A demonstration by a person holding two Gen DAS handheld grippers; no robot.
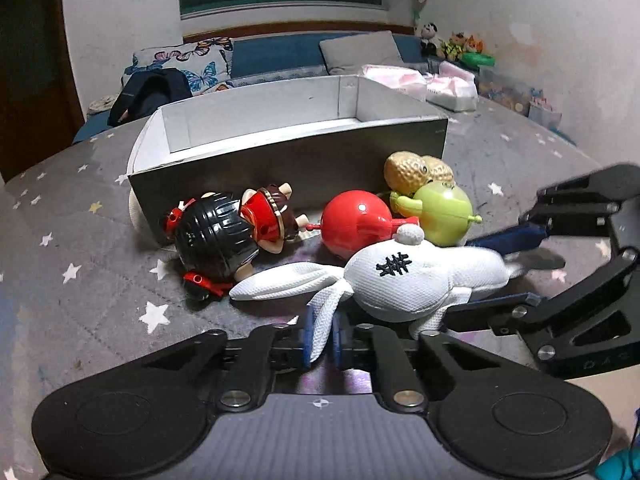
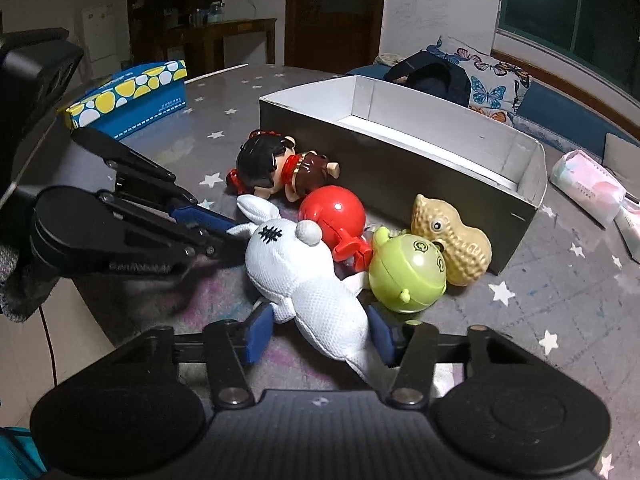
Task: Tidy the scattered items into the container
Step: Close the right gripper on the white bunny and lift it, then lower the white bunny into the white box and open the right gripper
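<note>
1. A white plush rabbit [image 1: 416, 280] lies on its side on the bench [image 1: 80, 264], in front of the long near wall of an open cardboard box [image 1: 288, 160], which is the container. The box interior shows white and looks empty as far as can be seen.
2. Between rabbit and box lie a red ball toy [image 1: 356, 224], a green round toy [image 1: 444, 212], a peanut-shaped toy [image 1: 416, 172] and a black-haired doll [image 1: 224, 236]. The green toy rests against the rabbit's side.
3. Risk: both grippers grip the same soft toy. If they lift at different rates or pull apart, the plush may stretch, slip from one pair of fingers and swing.
4. Risk: lifting the rabbit may drag or roll the red ball and green toy, which sit right against it, towards the near edge of the bench.
5. The left gripper [image 1: 322, 344] has its blue fingers [image 1: 306, 340] nearly together, pinching a thin white ear or limb.
6. The right gripper [image 2: 320, 334] has its blue fingers [image 2: 256, 336] moderately apart, pressed against both sides of the rabbit's lower body; the grip looks closed on it.
</note>
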